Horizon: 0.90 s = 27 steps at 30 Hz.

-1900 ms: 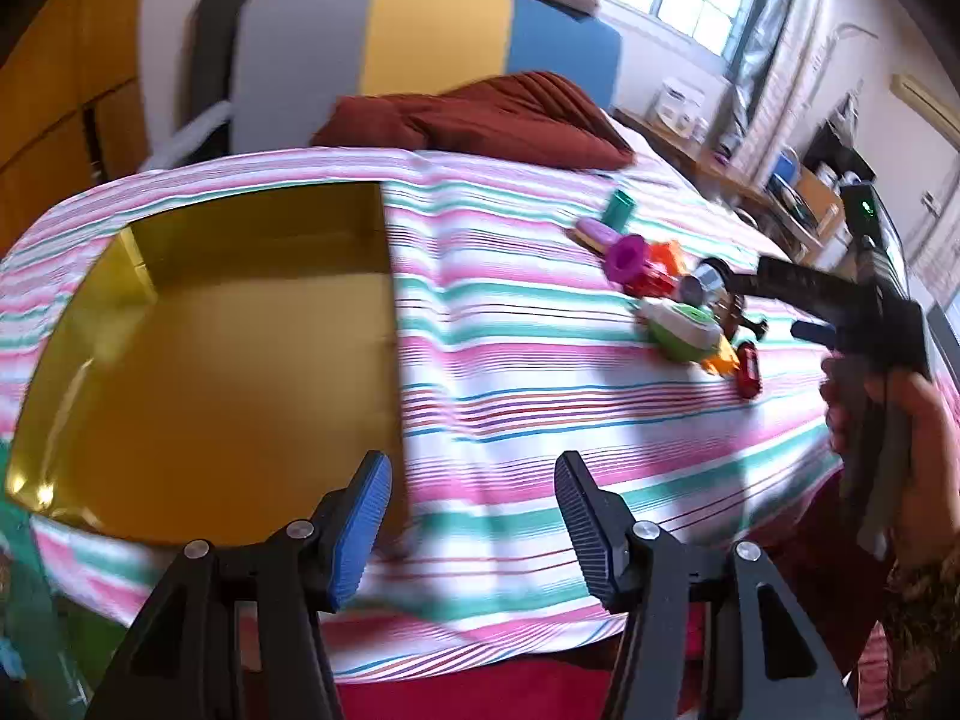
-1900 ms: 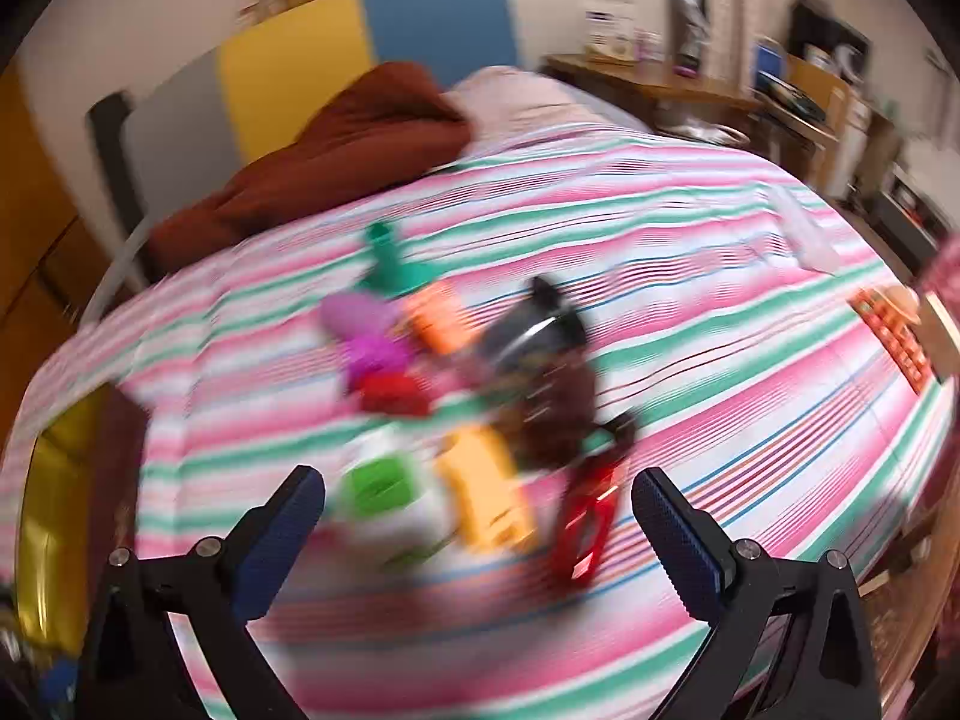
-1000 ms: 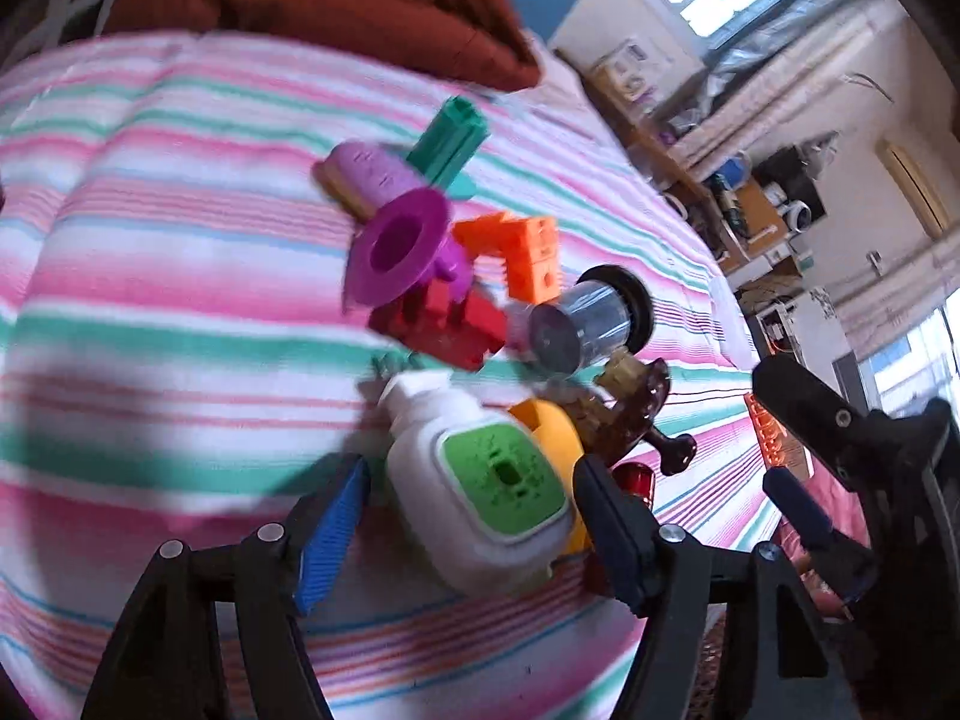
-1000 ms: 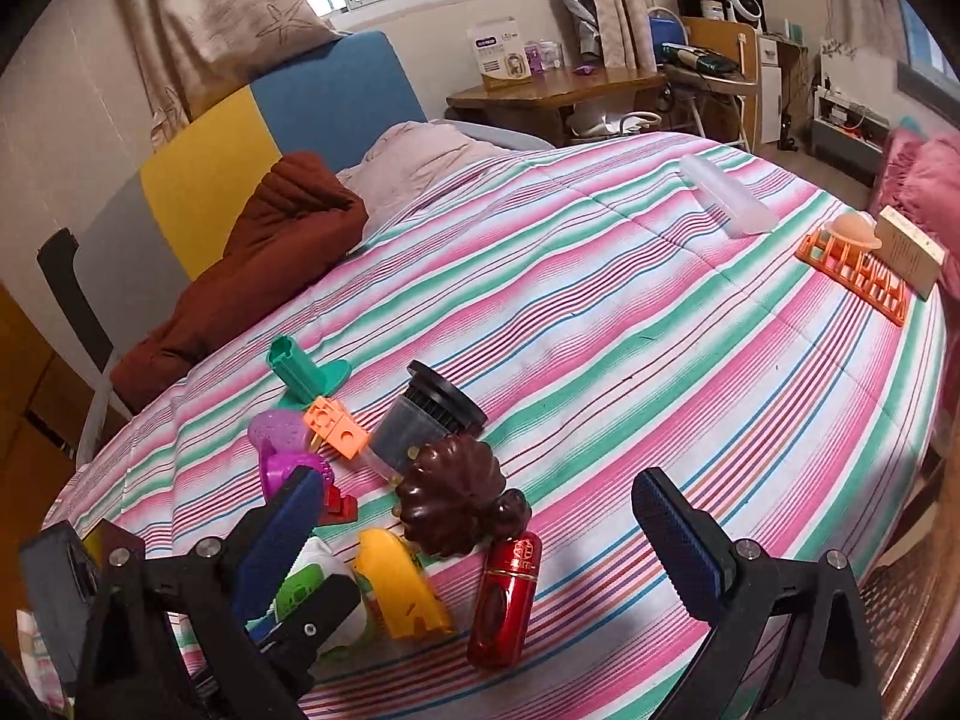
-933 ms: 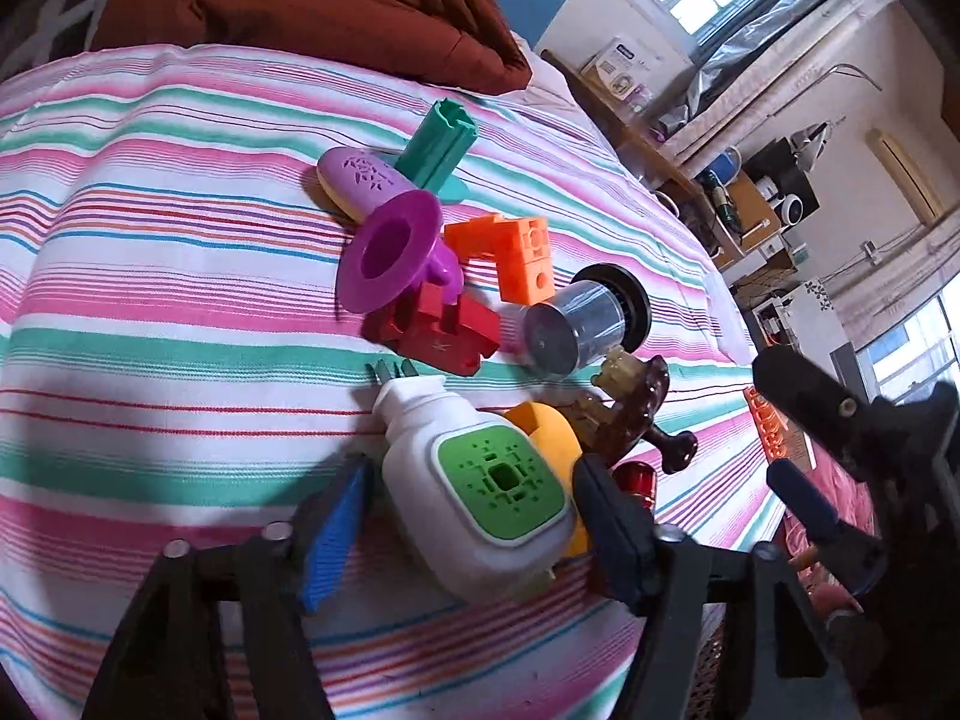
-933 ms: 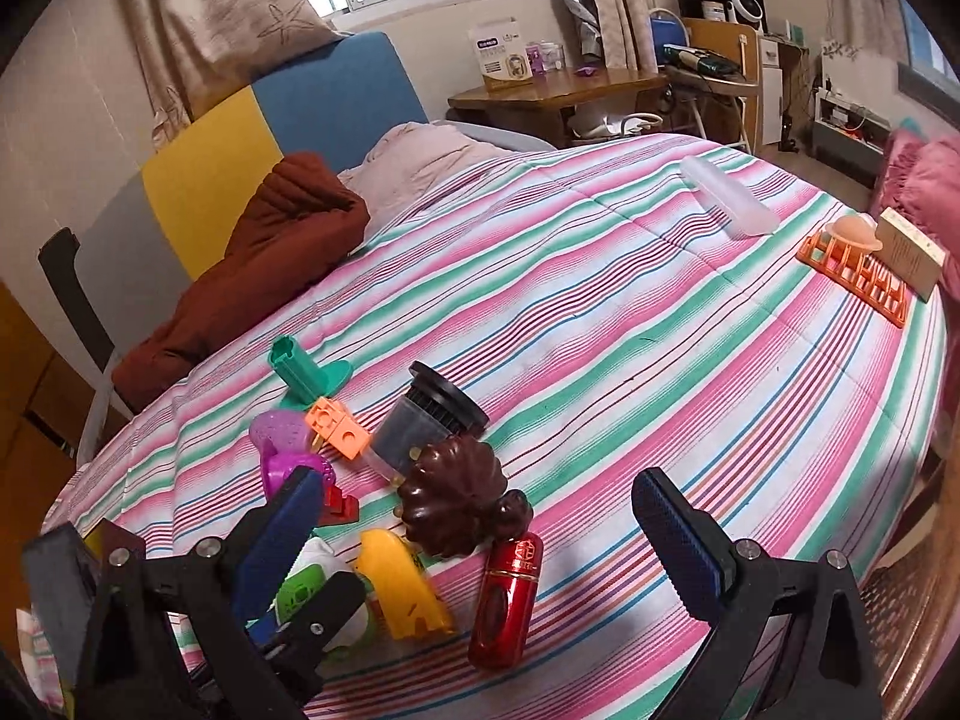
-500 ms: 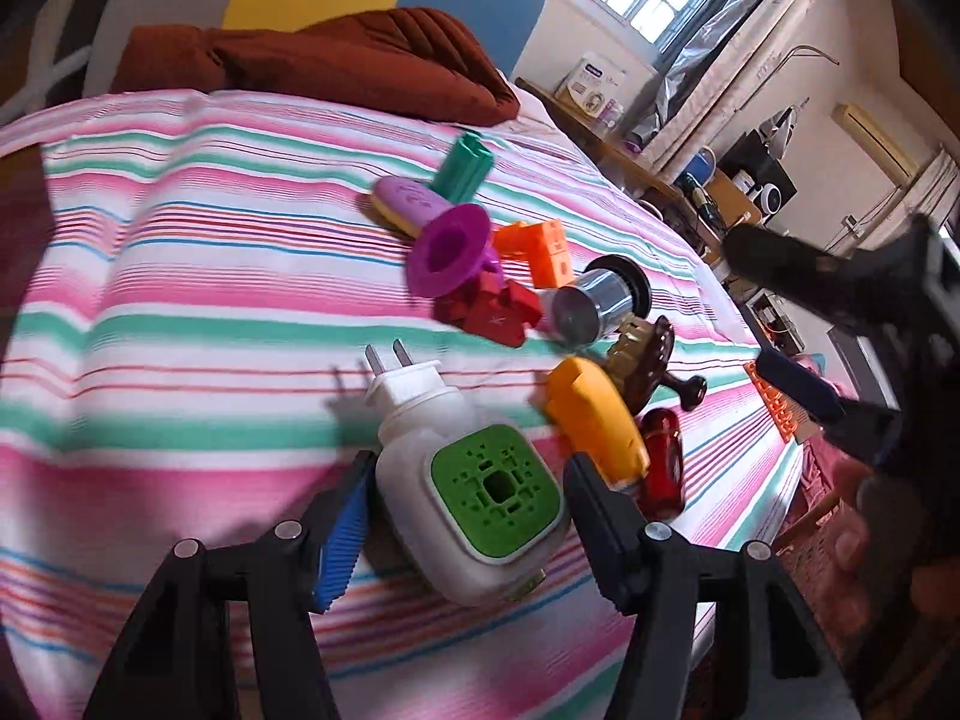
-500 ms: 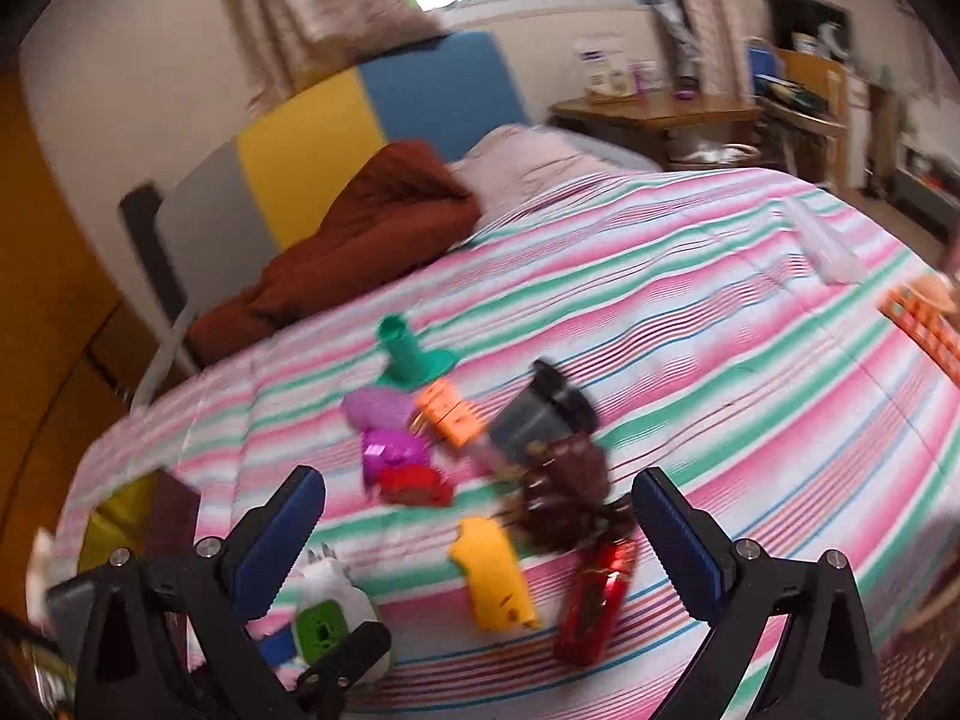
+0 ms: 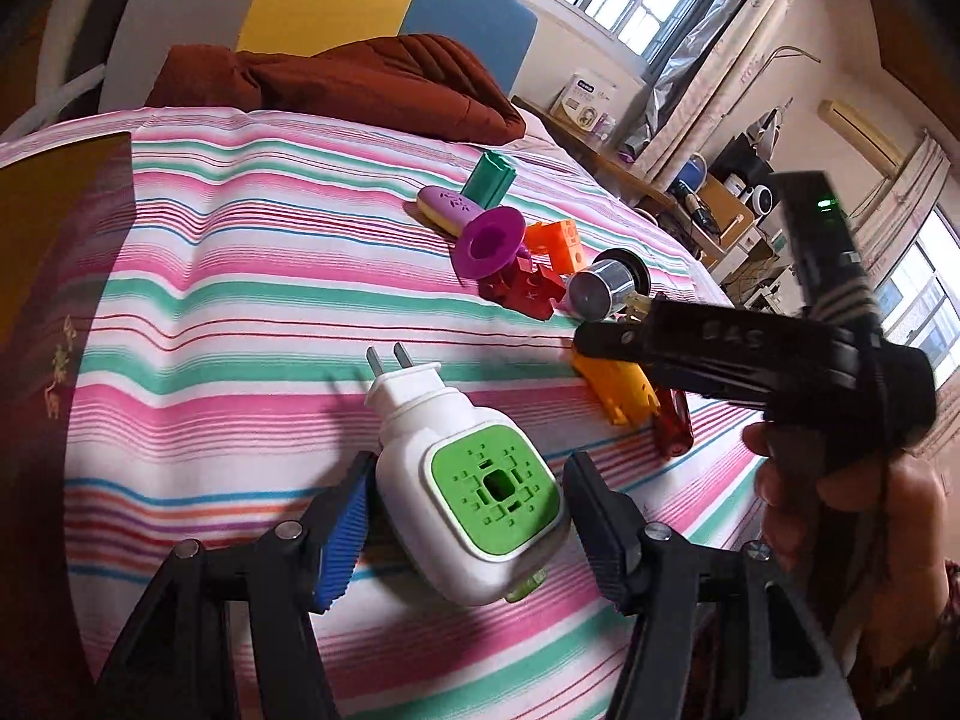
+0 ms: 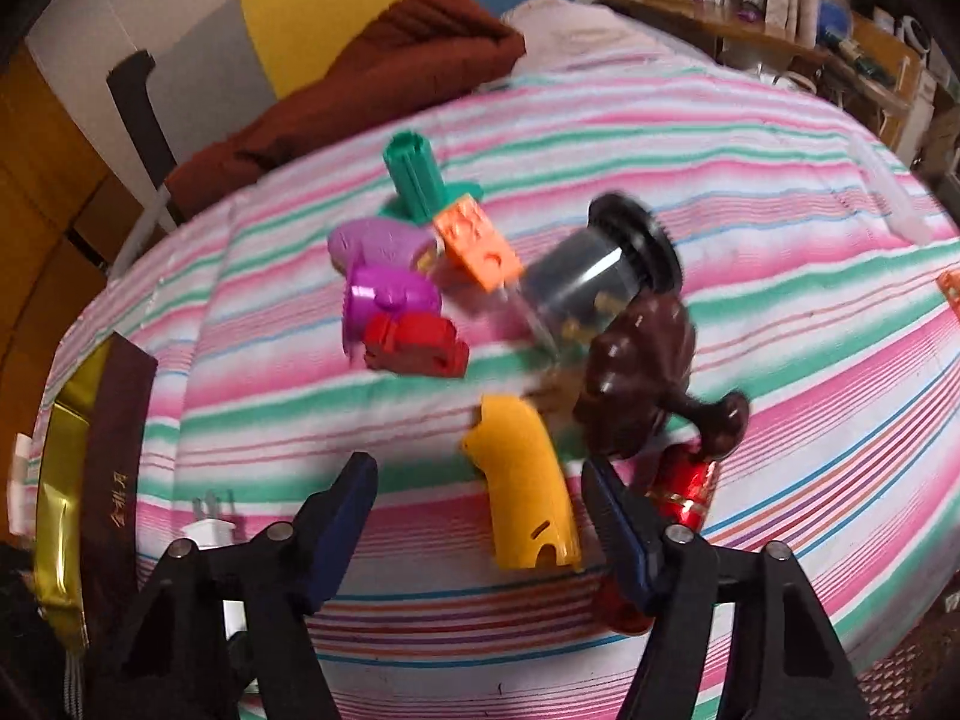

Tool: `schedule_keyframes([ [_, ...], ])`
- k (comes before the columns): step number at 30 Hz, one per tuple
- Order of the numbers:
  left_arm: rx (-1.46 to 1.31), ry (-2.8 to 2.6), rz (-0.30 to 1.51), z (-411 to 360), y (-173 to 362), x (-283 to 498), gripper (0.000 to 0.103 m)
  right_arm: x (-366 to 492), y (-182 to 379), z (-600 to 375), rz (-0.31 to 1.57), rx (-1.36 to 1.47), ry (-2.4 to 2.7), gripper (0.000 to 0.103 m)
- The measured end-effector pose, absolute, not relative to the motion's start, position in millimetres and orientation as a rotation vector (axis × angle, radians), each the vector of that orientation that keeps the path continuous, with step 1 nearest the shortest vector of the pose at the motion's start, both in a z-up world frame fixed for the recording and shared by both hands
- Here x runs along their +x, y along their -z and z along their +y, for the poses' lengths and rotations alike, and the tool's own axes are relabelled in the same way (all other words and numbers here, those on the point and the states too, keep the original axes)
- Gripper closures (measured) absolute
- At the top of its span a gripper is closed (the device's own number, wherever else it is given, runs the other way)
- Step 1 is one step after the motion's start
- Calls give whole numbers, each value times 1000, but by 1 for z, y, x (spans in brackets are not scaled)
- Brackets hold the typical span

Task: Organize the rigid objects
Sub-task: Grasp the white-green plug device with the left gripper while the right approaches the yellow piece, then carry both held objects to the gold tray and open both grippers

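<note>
A: Left wrist view is showing the left tool (image 9: 462, 516) clenching around a white plastic plug-in device with a green square face (image 9: 465, 483); its blue ribbed fingers (image 9: 345, 531) are pressing both flanks, and the device is sitting near the front edge of the bed with the pink and green striped cover (image 9: 240, 312).

B: And the right tool (image 10: 480, 519)?

A: It is hanging released, jaws apart, over a curved yellow plastic piece (image 10: 528, 486) that is lying between them, untouched as far as I can judge.

B: Which step is this?

A: Picking, I am judging. A dark box with a gold lining (image 9: 54, 276) is sitting at the bed's left edge, well apart from the pile, and probably serving as the destination.

B: What is lying beside the yellow piece?

A: A shiny red cylinder (image 10: 684, 489) is lying just beside it, and a dark brown scalloped piece (image 10: 645, 378) is lying just beyond.

B: Next move?

A: The left tool is needing a lift and a carry toward the box. The right tool is needing to lower and close squarely, without nudging the red cylinder.
</note>
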<state>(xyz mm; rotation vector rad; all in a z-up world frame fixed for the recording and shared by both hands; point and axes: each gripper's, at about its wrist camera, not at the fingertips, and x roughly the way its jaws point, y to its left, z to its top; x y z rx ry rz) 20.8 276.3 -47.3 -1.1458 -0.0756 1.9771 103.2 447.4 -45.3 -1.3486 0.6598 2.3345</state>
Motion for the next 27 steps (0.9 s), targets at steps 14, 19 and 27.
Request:
schedule_keyframes([
  [14, -1111, -1988, -138, 237, 38, 25, 40, 96, 58, 444, 511, -1443, -2273, 76],
  [19, -1054, -1987, -174, 219, 17, 31, 40, 96, 56, 439, 550, -1445, -2320, 76],
  [27, -990, -2072, -210, 168, -13, 17, 40, 105, 51, 427, 621, -1460, -2409, 76],
])
